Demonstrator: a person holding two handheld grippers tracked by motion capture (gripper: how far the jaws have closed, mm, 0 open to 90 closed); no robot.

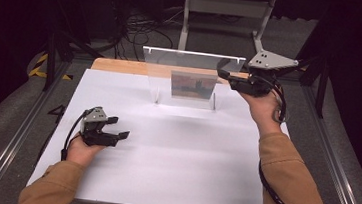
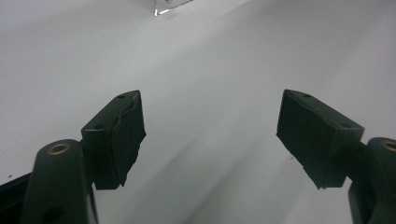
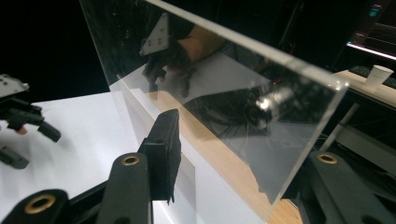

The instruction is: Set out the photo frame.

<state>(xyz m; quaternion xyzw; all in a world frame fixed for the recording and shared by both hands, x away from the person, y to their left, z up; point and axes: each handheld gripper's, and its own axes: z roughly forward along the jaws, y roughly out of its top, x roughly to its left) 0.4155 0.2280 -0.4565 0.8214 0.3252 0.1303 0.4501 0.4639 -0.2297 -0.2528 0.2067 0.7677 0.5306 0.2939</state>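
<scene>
Acrylic, clear and hard-edged: a transparent panel (image 1: 191, 78) stands upright on two small feet at the far side of the white counter (image 1: 163, 165), just in front of a strip of bare wood (image 1: 117, 65), with a small picture card (image 1: 193, 85) showing through it. The right claw (image 1: 224, 71), raised in the person's right hand (image 1: 264, 107), is at the panel's upper right corner. In the right gripper view its jaws stand apart on either side of the sheet, one pad in front and the other behind the glossy face (image 3: 224, 116); they straddle the edge without yet pinching it, and whether either pad touches cannot be told.

The sheet looks stiff, light and slick, likely to slip or tip on its narrow feet if pushed near the top. A firm, square pinch on the top edge, pads flat on both faces, seems the safest hold; a one-corner grip may let it swing.

The left claw (image 1: 118, 128) rests low over the counter's near left, well apart from the panel, its jaws spread wide and empty above bare white surface.
</scene>
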